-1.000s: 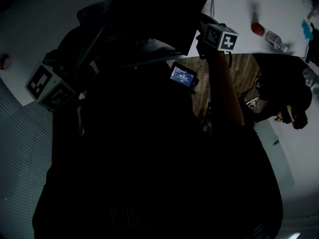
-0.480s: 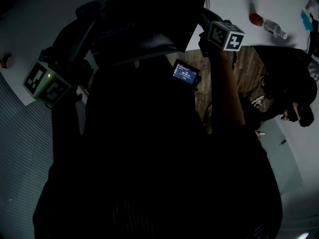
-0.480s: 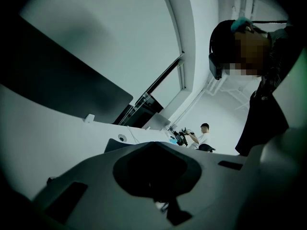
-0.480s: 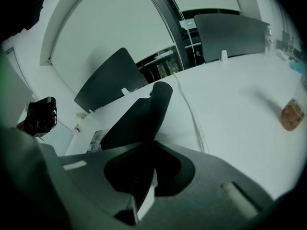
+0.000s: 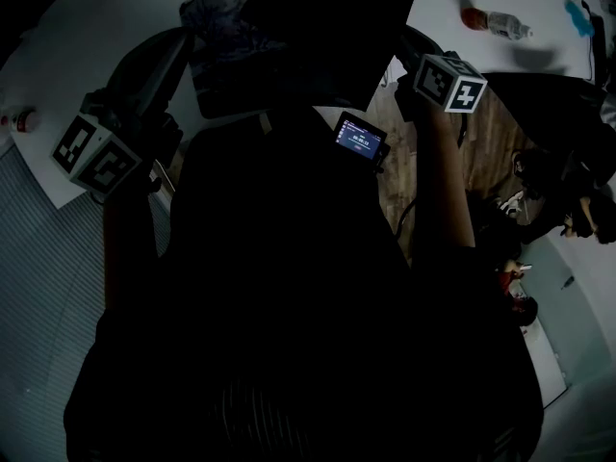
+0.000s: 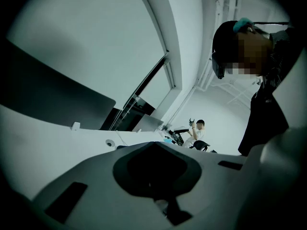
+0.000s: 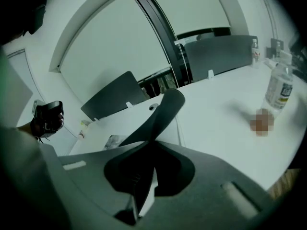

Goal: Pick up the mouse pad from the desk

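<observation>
Head view: the mouse pad [image 5: 217, 56], a patterned sheet, lies flat on the white counter [image 5: 87, 37]. Its right part is hidden under a dark chair back [image 5: 327, 27]. From the left hand-held gripper [image 5: 135, 104] the pad lies at about 1 o'clock, near, with nothing between them. From the right hand-held gripper [image 5: 425, 61] it lies at about 9 o'clock, past the chair back. The left one therefore looks the nearer and better placed. The pad's lower edge runs roughly 9 to 3, so its long axis probably does too, though the covered end leaves that unsure. A bottle [image 5: 496, 22] lies well apart at 1 o'clock from the right hand-held gripper.

Left gripper view: the jaws are clenched together with nothing between them. They aim along the counter towards the far room, and the pad does not show here.

Right gripper view: the jaws sit closed to a thin slit and are empty. The pad shows as a pale patterned patch at 10 o'clock, beyond the chair back, and the bottle stands at 2 o'clock.
</observation>
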The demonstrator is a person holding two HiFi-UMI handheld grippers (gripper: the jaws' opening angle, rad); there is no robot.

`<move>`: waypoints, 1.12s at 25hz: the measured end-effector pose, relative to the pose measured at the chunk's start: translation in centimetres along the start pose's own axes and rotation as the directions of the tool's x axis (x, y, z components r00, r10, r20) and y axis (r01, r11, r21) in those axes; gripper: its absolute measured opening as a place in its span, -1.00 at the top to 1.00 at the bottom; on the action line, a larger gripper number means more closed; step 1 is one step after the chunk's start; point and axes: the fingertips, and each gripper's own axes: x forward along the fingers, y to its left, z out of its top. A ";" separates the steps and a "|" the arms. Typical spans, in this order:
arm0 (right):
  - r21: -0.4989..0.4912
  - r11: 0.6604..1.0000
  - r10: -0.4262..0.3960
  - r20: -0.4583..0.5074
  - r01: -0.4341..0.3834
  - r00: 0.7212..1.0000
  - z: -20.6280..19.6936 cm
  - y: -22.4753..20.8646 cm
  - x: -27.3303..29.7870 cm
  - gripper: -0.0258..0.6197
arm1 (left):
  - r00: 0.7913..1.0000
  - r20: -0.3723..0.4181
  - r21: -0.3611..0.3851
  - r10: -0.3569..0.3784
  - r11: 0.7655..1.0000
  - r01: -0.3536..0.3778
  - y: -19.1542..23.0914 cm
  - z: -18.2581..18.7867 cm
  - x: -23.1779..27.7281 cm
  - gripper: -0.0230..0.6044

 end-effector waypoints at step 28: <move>-0.320 0.781 0.620 0.298 -0.536 0.726 12.1 25.5 -15.2 0.87 | 0.965 0.173 0.299 -0.196 0.944 0.138 -11.5 5.8 -0.6 0.90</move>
